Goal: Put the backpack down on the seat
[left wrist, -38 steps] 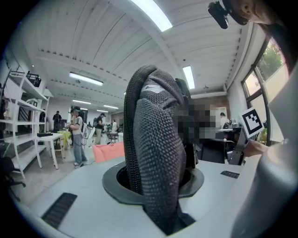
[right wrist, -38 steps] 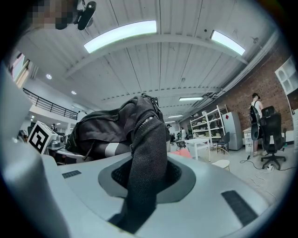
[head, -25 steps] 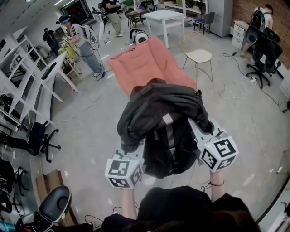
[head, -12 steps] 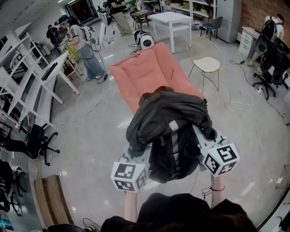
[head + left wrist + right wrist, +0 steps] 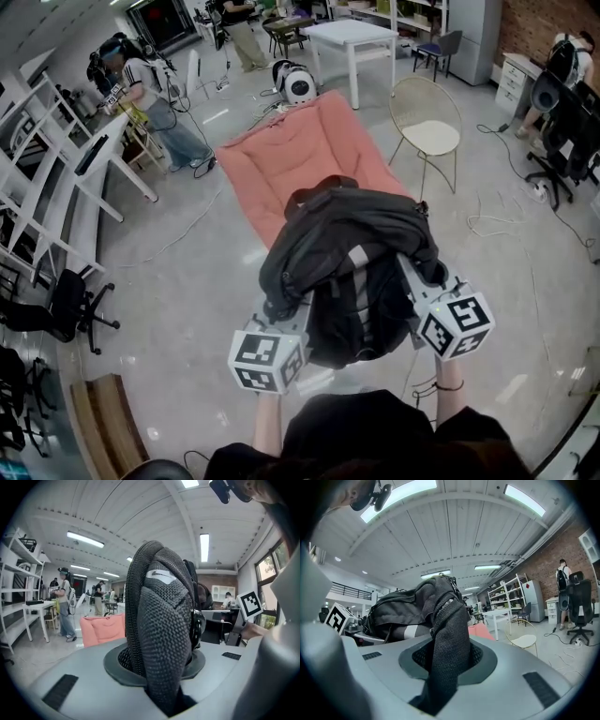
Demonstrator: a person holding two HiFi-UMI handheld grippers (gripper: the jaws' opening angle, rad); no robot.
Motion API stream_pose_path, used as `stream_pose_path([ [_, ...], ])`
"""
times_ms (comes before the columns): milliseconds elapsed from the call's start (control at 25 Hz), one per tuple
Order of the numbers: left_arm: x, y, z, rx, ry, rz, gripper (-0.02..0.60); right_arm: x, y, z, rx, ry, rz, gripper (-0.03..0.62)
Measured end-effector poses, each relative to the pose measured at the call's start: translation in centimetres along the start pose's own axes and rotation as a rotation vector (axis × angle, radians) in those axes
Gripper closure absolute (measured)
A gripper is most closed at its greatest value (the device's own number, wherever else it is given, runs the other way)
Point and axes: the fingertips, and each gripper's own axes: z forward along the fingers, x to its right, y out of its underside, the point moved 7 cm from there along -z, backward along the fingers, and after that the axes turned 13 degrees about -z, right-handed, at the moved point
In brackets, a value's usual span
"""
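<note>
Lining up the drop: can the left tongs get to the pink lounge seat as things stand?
Probably yes. The left tongs are shut on the backpack, and only bare floor lies before the pink lounge seat; nothing visible blocks the way.

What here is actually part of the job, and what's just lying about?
Part of the job: backpack, pink seat, left gripper, right gripper, both gripping it.
Lying about: round chair, white table, black office chair, floor cables.
</note>
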Motion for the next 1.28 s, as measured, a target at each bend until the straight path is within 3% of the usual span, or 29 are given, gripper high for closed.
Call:
stream_pose_path([
  [440, -2.4, -2.3, 6.6, -0.020, -0.022, 0.001, 0.463, 4.3, 0.5, 6.6, -0.018, -0.011, 0.012, 0.507],
  [920, -5.2, -4.3, 19.0, -0.042, -0.108, -0.081, 0.465, 13.6, 2.4, 18.3, -0.079, -0.144, 0.019, 0.507],
  [1280, -9.4, -5.8, 25.5, -0.047, -0.196, -0.152, 0.465, 17.1, 3.3, 27.6, -0.137, -0.238, 0.015, 0.507],
])
